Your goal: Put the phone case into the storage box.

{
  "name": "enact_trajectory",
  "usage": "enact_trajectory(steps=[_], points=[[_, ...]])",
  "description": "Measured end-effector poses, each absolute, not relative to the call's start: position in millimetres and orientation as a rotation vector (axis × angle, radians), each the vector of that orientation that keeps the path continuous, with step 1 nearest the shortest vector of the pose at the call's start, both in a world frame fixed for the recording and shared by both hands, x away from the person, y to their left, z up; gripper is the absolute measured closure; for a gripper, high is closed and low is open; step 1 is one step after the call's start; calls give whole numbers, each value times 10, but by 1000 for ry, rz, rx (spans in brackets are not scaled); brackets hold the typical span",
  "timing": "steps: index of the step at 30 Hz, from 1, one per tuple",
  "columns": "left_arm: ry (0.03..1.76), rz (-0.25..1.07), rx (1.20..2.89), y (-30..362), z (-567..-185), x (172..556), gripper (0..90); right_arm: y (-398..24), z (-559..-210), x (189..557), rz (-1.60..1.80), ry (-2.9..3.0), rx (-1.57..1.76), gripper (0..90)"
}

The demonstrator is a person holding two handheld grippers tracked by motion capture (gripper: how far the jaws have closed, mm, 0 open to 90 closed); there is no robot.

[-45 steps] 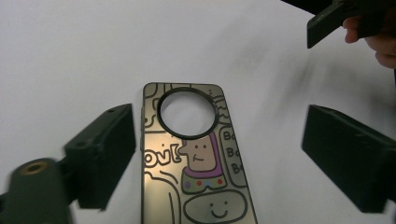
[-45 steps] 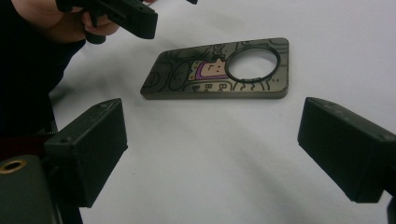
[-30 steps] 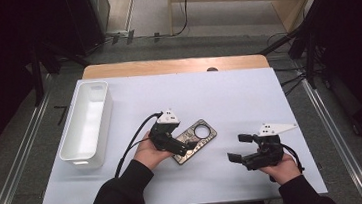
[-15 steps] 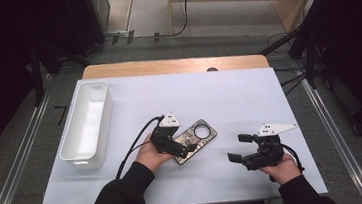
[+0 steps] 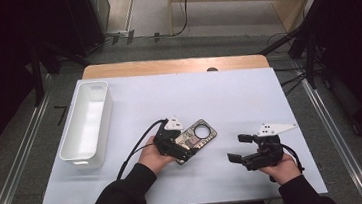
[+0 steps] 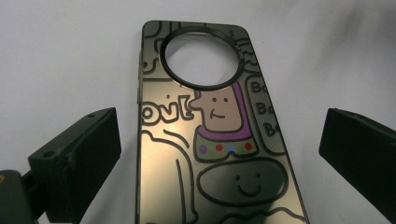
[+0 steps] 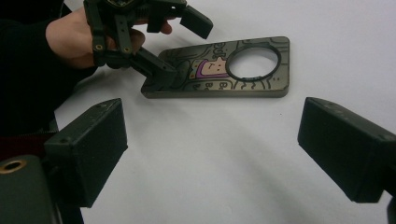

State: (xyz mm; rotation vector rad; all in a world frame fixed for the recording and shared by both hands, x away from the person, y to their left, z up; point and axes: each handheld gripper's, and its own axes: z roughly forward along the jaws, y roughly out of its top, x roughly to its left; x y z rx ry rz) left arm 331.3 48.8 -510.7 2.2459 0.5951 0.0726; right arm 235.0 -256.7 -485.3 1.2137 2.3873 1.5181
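Glossy bronze-brown phone case with cartoon doodles and round camera cutout point(image 6: 212, 140) flat on white mat, mid-table. Left gripper point(image 5: 181, 149) right over its near end, jaws spread wide, straddling both long edges, long axis running straight ahead. Right gripper point(image 5: 239, 149) gaping too, empty, parked off to case's right, farther away. Left one's call imo.

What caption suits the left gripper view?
Open left gripper straddling a glossy cartoon-printed phone case on the white table.

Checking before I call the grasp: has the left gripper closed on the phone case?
No: the left gripper has its jaws spread wide, with white table showing between each jaw and the phone case.
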Motion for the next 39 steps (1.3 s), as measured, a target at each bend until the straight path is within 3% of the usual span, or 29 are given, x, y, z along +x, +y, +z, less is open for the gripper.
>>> enact_trajectory(steps=[39], points=[[605,271,2341,359,-5213,3202,33,-2580,-4851,2343,1513,2383,1227,72]])
